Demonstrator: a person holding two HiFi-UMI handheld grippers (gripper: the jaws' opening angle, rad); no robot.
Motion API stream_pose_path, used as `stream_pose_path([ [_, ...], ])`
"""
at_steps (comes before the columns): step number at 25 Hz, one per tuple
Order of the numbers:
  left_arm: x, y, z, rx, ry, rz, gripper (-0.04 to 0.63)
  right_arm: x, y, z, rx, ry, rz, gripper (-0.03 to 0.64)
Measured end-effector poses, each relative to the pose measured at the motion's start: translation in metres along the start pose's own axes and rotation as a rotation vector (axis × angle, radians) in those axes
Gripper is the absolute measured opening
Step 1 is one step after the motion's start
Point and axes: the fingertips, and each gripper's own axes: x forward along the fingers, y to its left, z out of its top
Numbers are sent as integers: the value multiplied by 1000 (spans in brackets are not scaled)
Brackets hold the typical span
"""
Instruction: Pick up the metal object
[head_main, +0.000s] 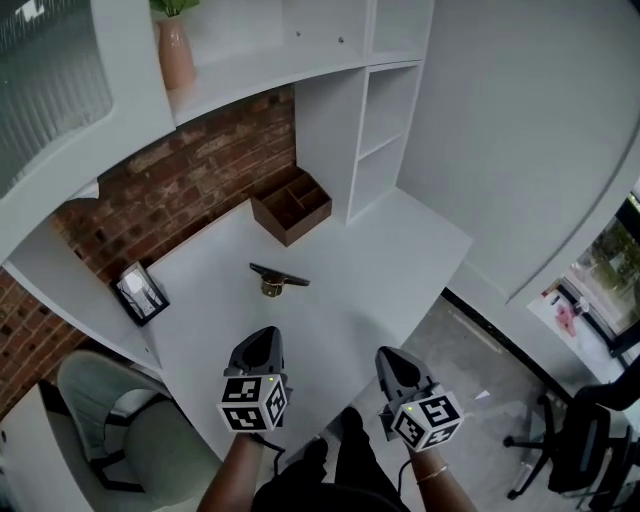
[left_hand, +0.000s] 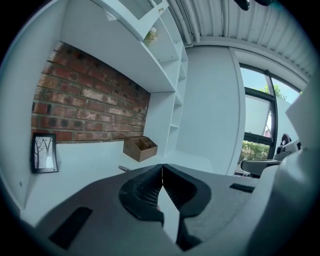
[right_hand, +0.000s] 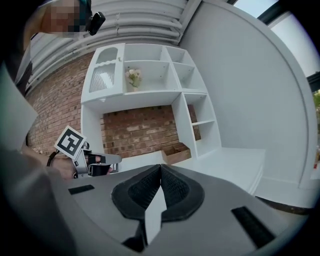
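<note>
Metal object (head_main: 278, 277) untouched on bench (head_main: 380, 260). Left gripper (head_main: 262, 340) and right gripper (head_main: 390, 358) short of it, fingers (left_hand: 145, 192) pressed together, empty. Risk: unopened fingers would shove it away.

The left hand-held gripper (head_main: 262, 345) and right hand-held gripper (head_main: 392, 362) are held side by side, a little apart, both pointing forward. In each gripper's own view the jaws meet at the tips with nothing between them. Bare forearms (head_main: 235, 470) extend behind them.
</note>
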Motion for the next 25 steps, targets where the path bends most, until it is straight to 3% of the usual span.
stream_pose_path([
  [6, 36, 14, 1, -73, 7, 87, 11, 54, -28, 13, 27, 24, 114, 5],
  [13, 71, 36, -7, -171, -1, 216, 12, 112, -38, 11, 34, 88, 317, 5],
  [25, 127, 67, -42, -406, 41, 247, 66, 174, -35, -1, 45, 157, 474, 5],
])
